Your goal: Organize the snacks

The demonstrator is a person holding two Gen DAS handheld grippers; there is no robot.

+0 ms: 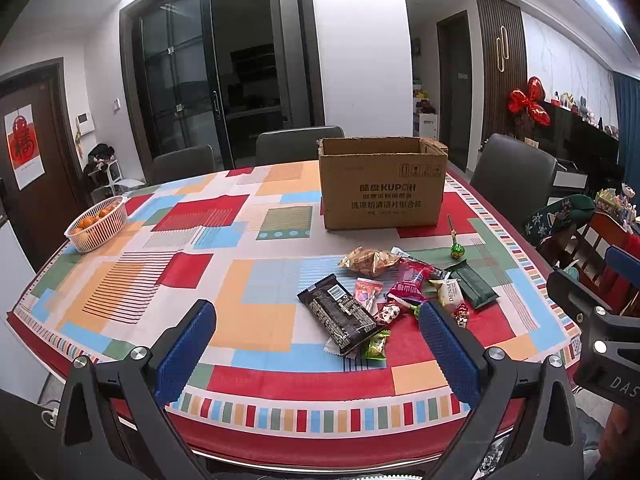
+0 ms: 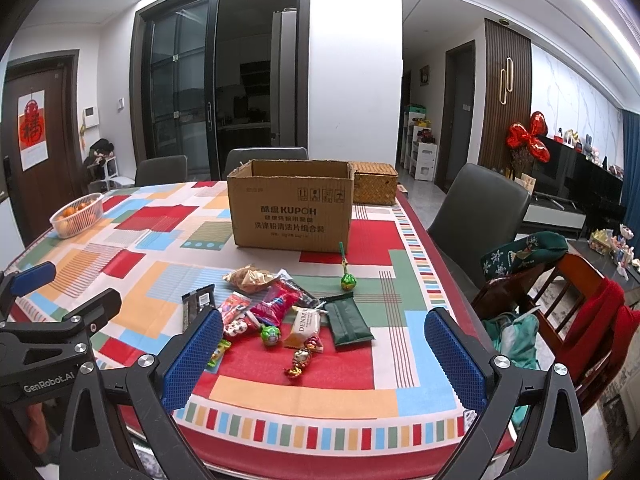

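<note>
Snack pile (image 2: pixel 280 312): loose wrappers near the counter's (image 1: pixel 260 320) front edge, right of centre. Cardboard box (image 1: pixel 382 184) behind it, top open. Left gripper (image 1: pixel 316 354) and right gripper (image 2: pixel 324 356): both released, empty, held level off the front edge. Orange basket (image 1: pixel 98 224) at far left; bare cloth between.

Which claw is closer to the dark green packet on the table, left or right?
Right, I judge. The dark green packet lies just ahead between the right claw fingers; from the left claw it lies beyond its right finger, off to the side.
</note>
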